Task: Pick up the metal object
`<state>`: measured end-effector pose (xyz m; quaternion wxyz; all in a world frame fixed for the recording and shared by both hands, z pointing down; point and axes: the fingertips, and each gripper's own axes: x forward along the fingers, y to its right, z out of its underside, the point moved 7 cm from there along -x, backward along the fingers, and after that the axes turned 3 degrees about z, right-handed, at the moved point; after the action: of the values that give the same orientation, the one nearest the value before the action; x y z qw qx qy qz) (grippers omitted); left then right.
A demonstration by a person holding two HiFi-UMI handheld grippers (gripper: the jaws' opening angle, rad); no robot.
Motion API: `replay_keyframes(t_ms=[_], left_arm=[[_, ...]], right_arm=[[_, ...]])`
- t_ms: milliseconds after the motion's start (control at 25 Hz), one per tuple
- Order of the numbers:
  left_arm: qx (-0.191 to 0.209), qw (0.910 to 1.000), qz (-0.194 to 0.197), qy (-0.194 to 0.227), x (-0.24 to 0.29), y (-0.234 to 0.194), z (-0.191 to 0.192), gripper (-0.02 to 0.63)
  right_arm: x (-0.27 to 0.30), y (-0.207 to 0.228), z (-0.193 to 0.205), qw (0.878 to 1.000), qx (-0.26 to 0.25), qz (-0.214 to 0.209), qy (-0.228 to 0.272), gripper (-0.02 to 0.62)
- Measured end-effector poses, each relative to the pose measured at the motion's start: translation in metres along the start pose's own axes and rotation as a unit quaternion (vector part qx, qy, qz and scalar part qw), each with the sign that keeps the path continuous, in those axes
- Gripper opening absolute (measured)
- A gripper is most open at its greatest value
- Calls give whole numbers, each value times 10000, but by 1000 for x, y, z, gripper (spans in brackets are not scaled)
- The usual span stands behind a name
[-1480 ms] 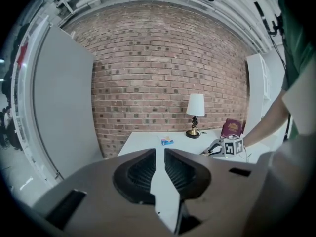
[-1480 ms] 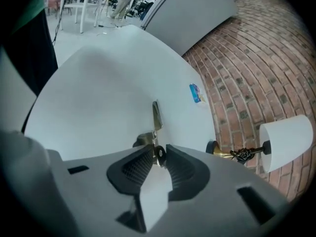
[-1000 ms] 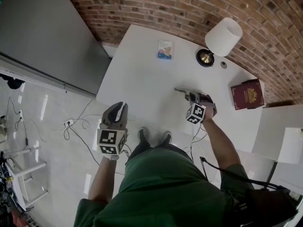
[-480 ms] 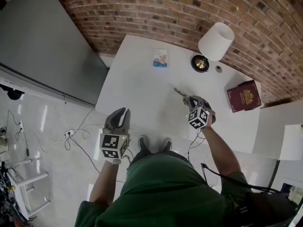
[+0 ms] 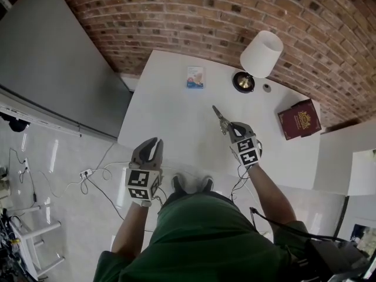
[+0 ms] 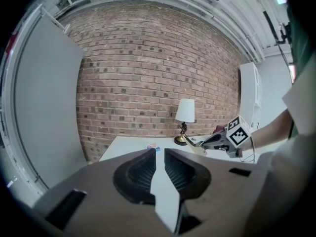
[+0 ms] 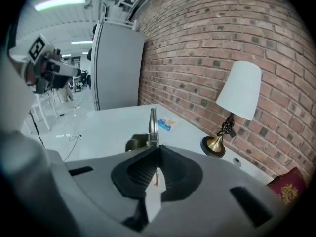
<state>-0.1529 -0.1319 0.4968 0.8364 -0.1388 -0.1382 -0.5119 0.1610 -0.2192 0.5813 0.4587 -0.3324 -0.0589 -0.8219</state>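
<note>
The metal object (image 5: 218, 117) is a slim silvery piece with a brass-coloured tab, held off the white table (image 5: 176, 107). My right gripper (image 5: 226, 126) is shut on its near end, and its jaws have closed tighter on it within the last second. In the right gripper view the metal object (image 7: 152, 121) sticks up and forward from between the pads of the right gripper (image 7: 156, 151). My left gripper (image 5: 153, 144) hangs off the table's front left corner, its jaws a narrow gap apart and empty. The left gripper (image 6: 160, 153) view shows the metal object (image 6: 199, 146) at the right.
A white-shaded lamp (image 5: 260, 54) with a brass base stands at the table's back, a small round thing (image 5: 267, 88) beside it. A dark red book (image 5: 301, 118) lies at the right, a small blue card (image 5: 195, 77) at the back. A grey cabinet (image 5: 53, 57) stands left; cables (image 5: 94, 170) lie on the floor.
My right gripper has risen from the table and rolled with the metal object, which lay flat pointing left and now points up toward the back wall. The left gripper barely shifted.
</note>
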Motion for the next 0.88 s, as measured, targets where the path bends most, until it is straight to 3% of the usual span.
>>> replay_keyframes(t_ms=[200,400,880], left_arm=[[38,9999,10,118,-2,2,-4,49],[-253,9992,187,241,-6,10,-17,48],[-295,9980,342,438,-12,19,-35,48]], right_arm=[[-20,-7,-26,9983,378,-50,441,8],[-41,-15,-49,9946,607,-179,822,8],[-91,-20,-95,9773,1247,-337,1678,8]])
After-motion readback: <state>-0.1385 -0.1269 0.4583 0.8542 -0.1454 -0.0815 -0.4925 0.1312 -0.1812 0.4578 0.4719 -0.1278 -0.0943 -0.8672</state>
